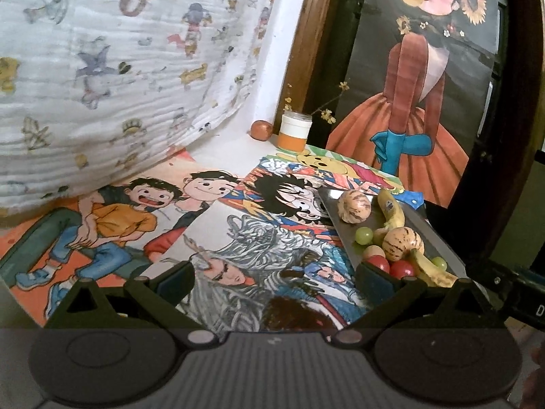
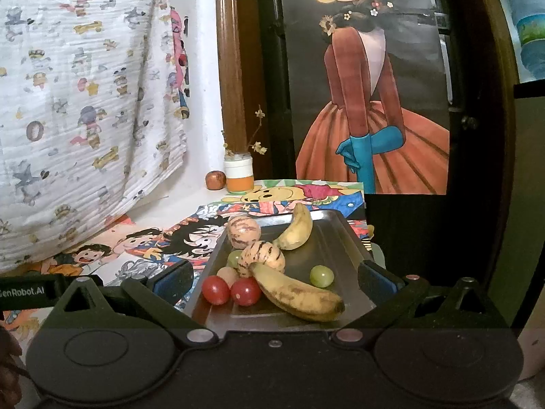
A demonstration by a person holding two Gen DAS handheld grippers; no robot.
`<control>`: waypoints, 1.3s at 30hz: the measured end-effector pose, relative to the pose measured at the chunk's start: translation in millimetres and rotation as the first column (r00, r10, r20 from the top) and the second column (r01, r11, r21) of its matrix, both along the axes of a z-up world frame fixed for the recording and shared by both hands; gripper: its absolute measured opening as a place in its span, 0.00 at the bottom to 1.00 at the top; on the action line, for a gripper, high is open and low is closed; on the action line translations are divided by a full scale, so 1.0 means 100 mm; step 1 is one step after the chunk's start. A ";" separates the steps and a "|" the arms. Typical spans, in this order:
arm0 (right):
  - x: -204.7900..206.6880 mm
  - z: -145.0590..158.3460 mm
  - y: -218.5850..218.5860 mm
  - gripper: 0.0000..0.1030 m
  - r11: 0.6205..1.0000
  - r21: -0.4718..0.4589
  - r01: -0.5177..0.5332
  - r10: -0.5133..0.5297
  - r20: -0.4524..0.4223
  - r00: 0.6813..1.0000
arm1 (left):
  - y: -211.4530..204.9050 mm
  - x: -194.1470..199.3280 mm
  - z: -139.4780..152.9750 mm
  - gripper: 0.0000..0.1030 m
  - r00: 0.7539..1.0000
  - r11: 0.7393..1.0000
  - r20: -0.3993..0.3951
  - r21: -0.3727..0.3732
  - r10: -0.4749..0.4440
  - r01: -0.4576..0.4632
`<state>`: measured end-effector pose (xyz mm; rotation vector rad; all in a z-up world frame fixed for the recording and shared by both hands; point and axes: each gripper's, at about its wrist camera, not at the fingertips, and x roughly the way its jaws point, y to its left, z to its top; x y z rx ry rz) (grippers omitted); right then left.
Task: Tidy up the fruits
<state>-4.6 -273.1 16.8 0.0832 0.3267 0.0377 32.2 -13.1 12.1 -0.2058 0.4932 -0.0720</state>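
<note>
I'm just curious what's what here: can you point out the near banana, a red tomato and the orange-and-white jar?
Near banana point(image 2: 299, 294), right wrist view, middle of its spotted peel.
Red tomato point(image 2: 215, 289), right wrist view, its centre.
Orange-and-white jar point(image 2: 239, 175), right wrist view, its side.

A home: cartoon drawings point(image 1: 143, 218), printed curtain point(image 1: 119, 51) (child's room, perhaps).

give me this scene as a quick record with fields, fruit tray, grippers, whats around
tray: metal tray on cartoon drawings
bananas: two; spotted banana near front, smaller banana at back
striped fruits: two; round striped fruit at back, striped fruit mid-tray, touching the spotted banana
red cherry tomatoes: two, side by side at front left
green grapes: two; one lying apart on the right
left gripper: open, empty, over the drawings
right gripper: open, empty, facing the tray
background: orange and white jar holding dried sprigs, small reddish fruit beside it
</note>
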 end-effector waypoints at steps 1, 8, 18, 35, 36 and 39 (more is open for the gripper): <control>-0.03 0.00 0.01 0.99 1.000 -0.003 0.001 -0.001 0.004 1.000 | 0.01 -0.02 0.00 1.00 1.000 1.000 0.002 -0.003 0.003 -0.003; -0.27 0.02 0.05 0.99 1.000 -0.010 -0.015 0.016 0.032 0.999 | 0.04 -0.22 0.04 1.00 1.000 1.000 0.014 -0.004 0.009 -0.008; -0.57 0.10 0.10 1.00 0.999 -0.020 -0.051 0.052 0.078 0.996 | 0.07 -0.51 0.16 1.00 0.999 0.999 0.043 0.039 0.011 -0.012; -0.87 0.16 0.15 1.00 0.995 -0.038 -0.095 0.099 0.142 0.985 | 0.21 -0.86 0.19 1.00 0.993 0.993 0.114 0.119 -0.001 -0.012; -0.87 0.16 0.16 1.00 0.994 -0.048 -0.094 0.100 0.139 0.985 | 0.22 -0.86 0.19 1.00 0.993 0.993 0.114 0.119 -0.001 -0.013; -0.86 0.15 0.19 1.00 0.993 -0.080 -0.092 0.103 0.135 0.986 | 0.23 -0.85 0.19 1.00 0.993 0.991 0.115 0.131 -0.002 -0.013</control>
